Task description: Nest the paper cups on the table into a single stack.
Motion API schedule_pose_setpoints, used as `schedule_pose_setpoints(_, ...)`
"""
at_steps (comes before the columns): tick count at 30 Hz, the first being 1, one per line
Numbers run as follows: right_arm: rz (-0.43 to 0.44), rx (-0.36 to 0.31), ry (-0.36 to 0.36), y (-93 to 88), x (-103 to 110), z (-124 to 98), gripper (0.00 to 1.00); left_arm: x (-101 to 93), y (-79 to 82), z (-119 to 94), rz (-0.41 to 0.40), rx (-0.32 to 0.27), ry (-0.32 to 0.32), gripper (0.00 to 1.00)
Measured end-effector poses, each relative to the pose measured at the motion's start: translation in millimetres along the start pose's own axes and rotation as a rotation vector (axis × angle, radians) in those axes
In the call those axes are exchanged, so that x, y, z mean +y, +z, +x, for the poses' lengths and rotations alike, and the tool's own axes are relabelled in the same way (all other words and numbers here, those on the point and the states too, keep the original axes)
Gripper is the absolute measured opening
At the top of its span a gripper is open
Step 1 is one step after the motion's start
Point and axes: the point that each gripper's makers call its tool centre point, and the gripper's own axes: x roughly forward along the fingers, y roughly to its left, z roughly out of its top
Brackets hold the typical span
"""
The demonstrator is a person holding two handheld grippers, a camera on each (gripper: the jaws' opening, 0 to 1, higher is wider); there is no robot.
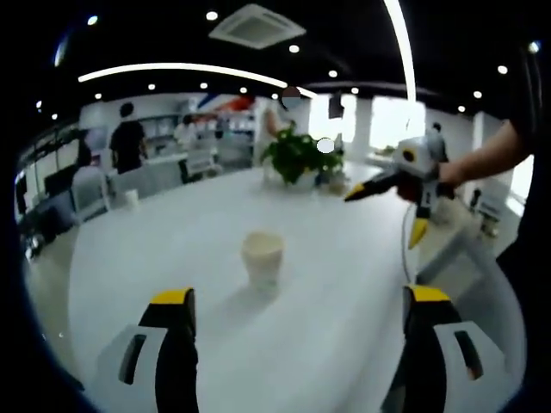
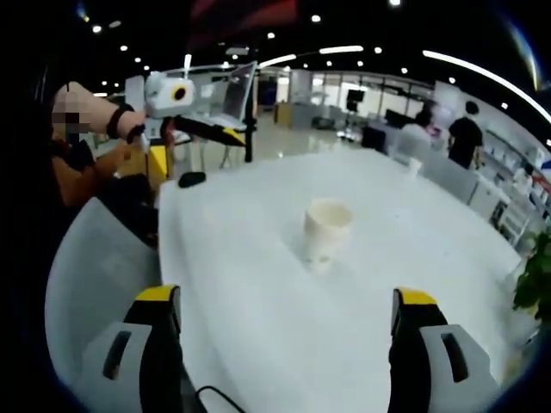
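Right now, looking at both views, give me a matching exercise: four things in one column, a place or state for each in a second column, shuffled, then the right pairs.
Things
1. cup
2. plant
3. left hand-held gripper
4. black mouse

Places or states
A. jaws open, nothing between them
B. upright on the middle of the white table
C. at the table's far end in the left gripper view
D. near the table's edge, below the other gripper in the right gripper view

Pairs: 1-B, 2-C, 3-A, 4-D
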Motion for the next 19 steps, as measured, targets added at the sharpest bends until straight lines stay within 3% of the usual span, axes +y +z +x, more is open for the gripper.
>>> schedule_pose_setpoints(7,0.002,0.000,-0.004,-1.0,-0.6,-2.1,1.00,-3.1,-6.6,-0.9,-0.007,0.034,-0.009,0.98)
schedule_pose_setpoints(19,0.016,0.012,-0.020,-3.6,-5.5,-3.8,1.00,1.6,-7.4,-4.0,0.001,0.040,0.009,0.98)
